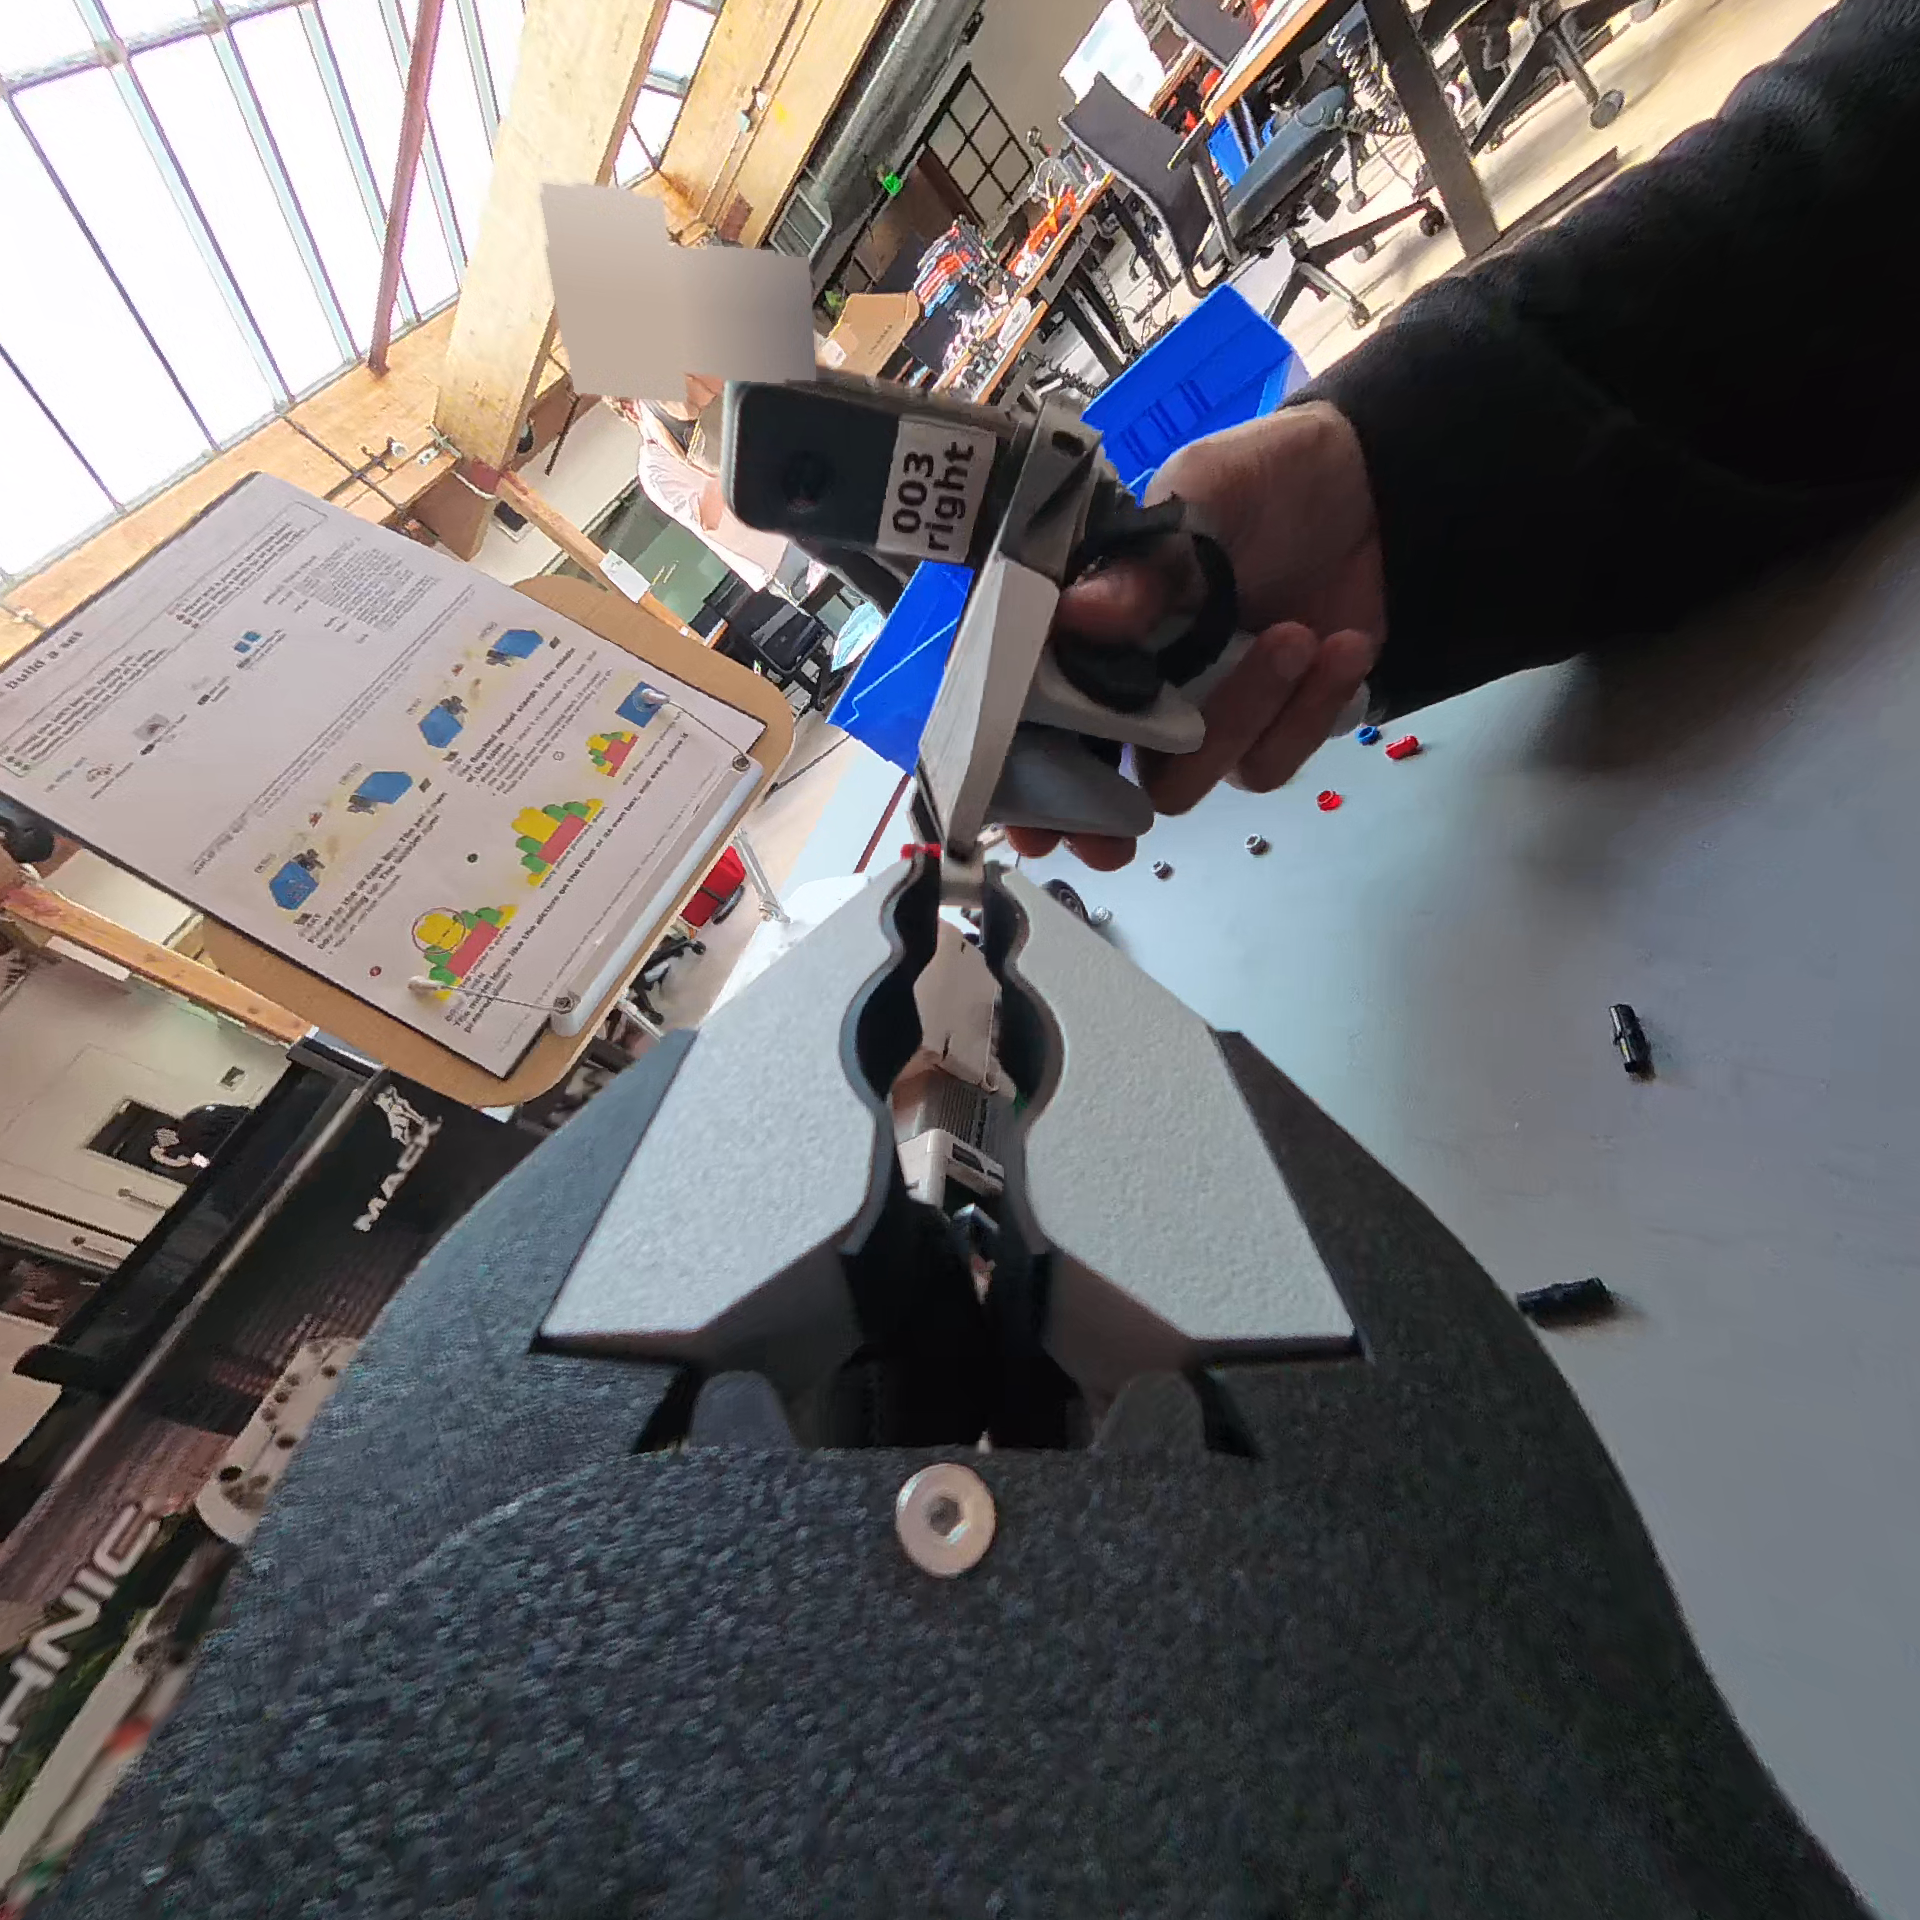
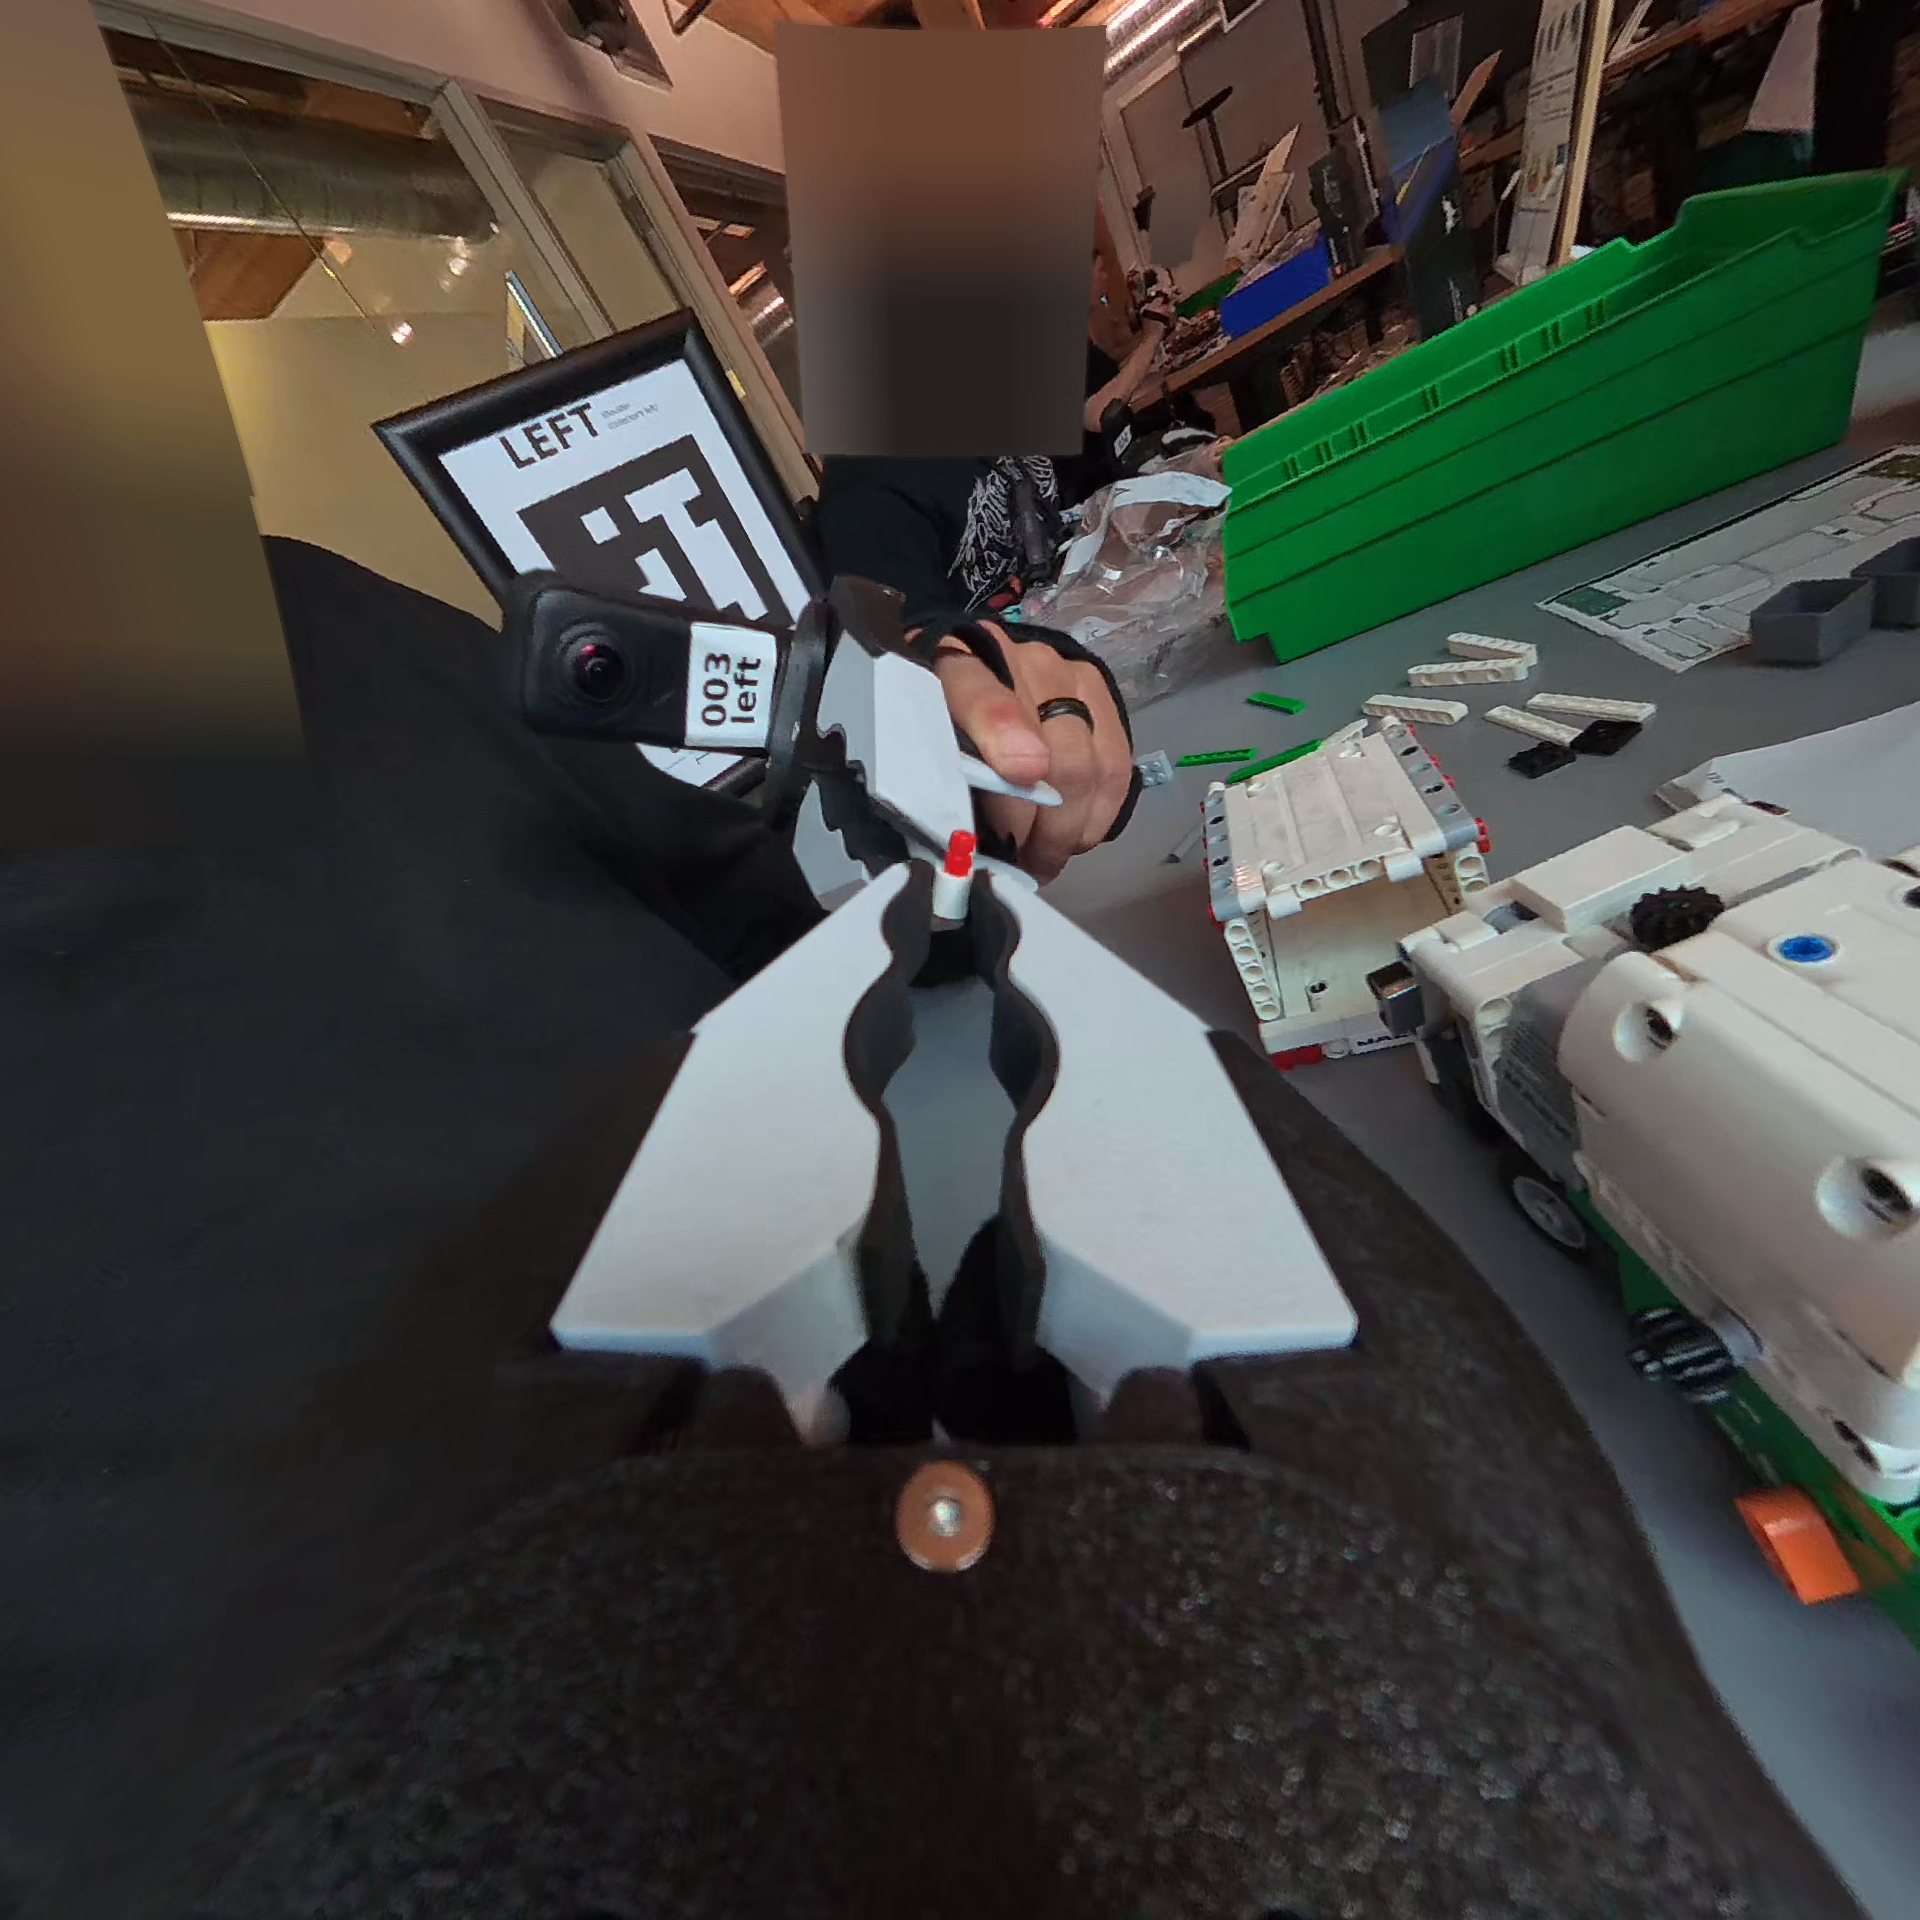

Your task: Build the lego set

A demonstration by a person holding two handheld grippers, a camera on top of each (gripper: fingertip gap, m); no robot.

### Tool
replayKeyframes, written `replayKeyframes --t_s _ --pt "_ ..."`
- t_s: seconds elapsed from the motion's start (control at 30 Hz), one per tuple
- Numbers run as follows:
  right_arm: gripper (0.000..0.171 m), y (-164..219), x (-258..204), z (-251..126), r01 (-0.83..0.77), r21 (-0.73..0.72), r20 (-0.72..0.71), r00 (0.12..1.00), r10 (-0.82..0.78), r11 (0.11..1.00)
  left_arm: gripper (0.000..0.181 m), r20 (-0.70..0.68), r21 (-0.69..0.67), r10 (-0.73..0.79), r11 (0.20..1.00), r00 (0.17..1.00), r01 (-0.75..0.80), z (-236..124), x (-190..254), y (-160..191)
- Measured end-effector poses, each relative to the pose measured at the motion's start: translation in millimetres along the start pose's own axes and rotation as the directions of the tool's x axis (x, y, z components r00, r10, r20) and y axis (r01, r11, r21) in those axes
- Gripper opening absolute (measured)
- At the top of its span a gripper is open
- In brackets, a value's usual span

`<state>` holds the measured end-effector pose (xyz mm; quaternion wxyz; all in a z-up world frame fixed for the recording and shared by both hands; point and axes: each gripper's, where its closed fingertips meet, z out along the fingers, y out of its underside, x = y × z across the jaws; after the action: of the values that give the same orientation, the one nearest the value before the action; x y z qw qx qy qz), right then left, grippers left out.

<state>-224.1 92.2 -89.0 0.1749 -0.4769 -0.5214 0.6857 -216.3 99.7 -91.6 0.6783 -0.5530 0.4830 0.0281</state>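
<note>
Wavy black-lined tongs point(image 2: 951, 894) — small white piece point(image 2: 948, 896), red-tipped

Green bin point(image 2: 1558, 416), apparently red-tipped white piece point(image 2: 953, 883)

The small white lego piece point(image 2: 951, 891) with a red pin point(image 2: 960, 852) on its end is up in the air, while the half-built white truck point(image 2: 1662, 1122) and boxy white body section point(image 2: 1340, 842) sit on the table among loose white beams point(image 2: 1496, 670).
</note>
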Motion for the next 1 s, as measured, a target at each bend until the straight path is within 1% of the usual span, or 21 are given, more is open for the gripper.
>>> replayKeyframes --t_s 0.1,0.17,0.27,0.37,0.6,0.73,0.83,0.9,1.0 --pt "0.006 -4 8 -4 0.058 0.011 -0.074 0.996 -0.057 0.998 0.007 -0.007 -0.037 -0.151 0.988 0.988 0.151 2 -6 6" --pt "0.006 -11 13 -9 0.078 0.04 -0.123 0.99 -0.072 0.996 0.008 0.001 -0.023 -0.252 0.967 0.968 0.252 0 -15 7" --pt "0.006 -17 27 -17 0.12 0.047 -0.238 0.966 -0.105 0.992 0.005 0.039 0.052 -0.307 0.951 0.951 0.305 -8 -31 1" --pt "0.006 -22 35 -24 0.144 0.065 -0.318 0.941 -0.116 0.988 0.005 0.045 0.053 -0.36 0.932 0.932 0.358 -9 -35 3" --pt "0.006 -21 38 -23 0.133 0.08 -0.323 0.941 -0.101 0.988 0.005 0.057 -0.01 -0.378 0.925 0.924 0.379 -5 -36 18" --pt "0.006 -18 37 -18 0.086 0.1 -0.284 0.957 -0.054 0.991 0.006 0.029 -0.041 -0.396 0.917 0.918 0.397 -2 -30 23" --pt "0.006 -15 37 -14 0.076 0.094 -0.274 0.96 -0.048 0.993 0.006 0.015 -0.054 -0.398 0.916 0.917 0.398 0 -26 24" --pt "0.006 -12 36 -11 0.065 0.086 -0.262 0.964 -0.041 0.994 0.006 0.016 -0.059 -0.381 0.923 0.924 0.381 1 -24 24" --pt "0.006 -10 33 -7 0.052 0.084 -0.241 0.97 -0.03 0.995 0.01 0.041 -0.076 -0.312 0.946 0.949 0.315 3 -21 25"
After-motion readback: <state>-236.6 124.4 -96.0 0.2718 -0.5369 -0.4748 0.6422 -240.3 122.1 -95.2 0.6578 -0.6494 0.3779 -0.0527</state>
